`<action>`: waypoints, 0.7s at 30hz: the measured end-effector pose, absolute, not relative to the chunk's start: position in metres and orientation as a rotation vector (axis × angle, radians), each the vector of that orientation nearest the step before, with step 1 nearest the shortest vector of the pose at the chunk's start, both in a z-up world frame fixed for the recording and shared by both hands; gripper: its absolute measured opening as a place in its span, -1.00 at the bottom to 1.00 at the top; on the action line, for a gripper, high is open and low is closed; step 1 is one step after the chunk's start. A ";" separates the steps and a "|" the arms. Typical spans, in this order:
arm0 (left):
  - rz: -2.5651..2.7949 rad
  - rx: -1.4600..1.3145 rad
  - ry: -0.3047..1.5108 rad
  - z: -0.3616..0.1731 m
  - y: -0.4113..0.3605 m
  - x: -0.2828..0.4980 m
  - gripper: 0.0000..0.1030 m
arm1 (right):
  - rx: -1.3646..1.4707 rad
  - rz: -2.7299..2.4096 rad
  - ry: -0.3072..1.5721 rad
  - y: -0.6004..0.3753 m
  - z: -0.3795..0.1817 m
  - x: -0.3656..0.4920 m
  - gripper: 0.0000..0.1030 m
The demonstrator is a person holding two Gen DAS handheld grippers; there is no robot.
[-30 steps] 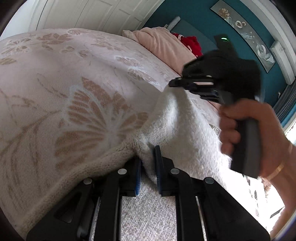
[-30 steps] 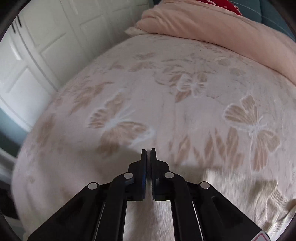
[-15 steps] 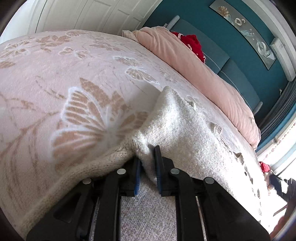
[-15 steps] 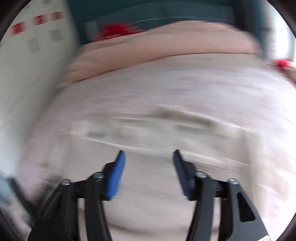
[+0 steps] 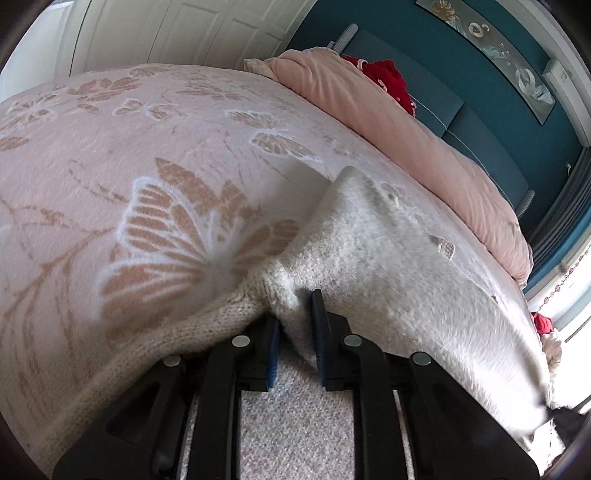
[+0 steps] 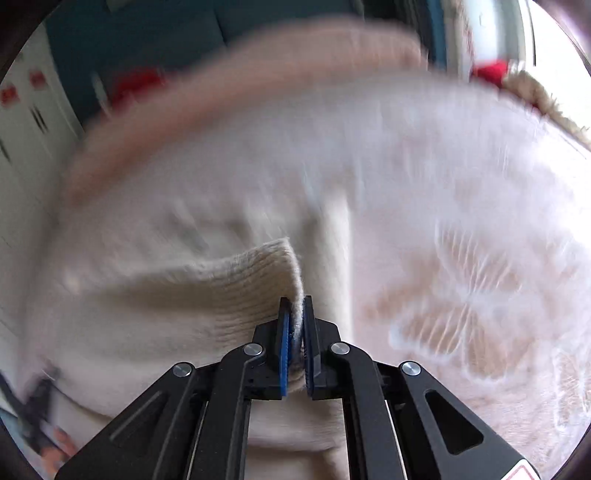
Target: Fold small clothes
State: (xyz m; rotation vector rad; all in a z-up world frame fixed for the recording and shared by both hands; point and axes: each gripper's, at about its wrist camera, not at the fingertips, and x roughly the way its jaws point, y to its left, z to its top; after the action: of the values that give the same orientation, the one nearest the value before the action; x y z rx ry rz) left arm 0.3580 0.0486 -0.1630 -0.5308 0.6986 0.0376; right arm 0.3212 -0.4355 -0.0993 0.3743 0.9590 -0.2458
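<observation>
A cream knitted sweater (image 5: 388,266) lies spread on the pink butterfly-patterned bedspread (image 5: 147,166). My left gripper (image 5: 295,332) is shut on a bunched fold at the sweater's edge, low over the bed. In the right wrist view the sweater (image 6: 166,295) fills the lower left, and my right gripper (image 6: 294,332) is shut on its ribbed corner, with knit pinched between the blue pads. The right view is motion-blurred. A small dark part at the left view's lower right edge (image 5: 569,417) may be the right gripper.
A rolled pink duvet (image 5: 388,122) runs along the far side of the bed, with a red item (image 5: 384,77) behind it against the teal wall. White wardrobe doors (image 5: 166,33) stand beyond the bed. More bedspread (image 6: 461,302) lies to the right of the sweater.
My right gripper let go of the far edge, swung away open, and has shut on another ribbed corner of the sweater. My left gripper kept its hold and barely moved.
</observation>
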 end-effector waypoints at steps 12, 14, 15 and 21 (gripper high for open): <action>-0.114 -0.504 0.863 -0.099 0.084 0.289 0.75 | 0.359 -0.154 0.881 -0.404 -0.013 0.162 0.43; -0.178 -0.497 0.851 -0.081 0.106 0.237 0.84 | 0.415 -0.148 0.941 -0.406 -0.027 0.110 0.45; -0.194 -0.478 0.879 -0.079 0.115 0.215 0.84 | 0.452 -0.145 0.973 -0.406 -0.034 0.088 0.45; -0.150 -0.525 1.070 -0.119 0.146 0.132 0.86 | 0.699 -0.108 1.099 -0.385 -0.092 -0.001 0.45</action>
State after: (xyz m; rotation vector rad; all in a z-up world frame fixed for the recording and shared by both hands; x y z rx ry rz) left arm 0.1319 0.1459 -0.1186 -0.5253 1.0698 -0.1499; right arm -0.0009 -0.3849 -0.0915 0.6990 1.0985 -0.1080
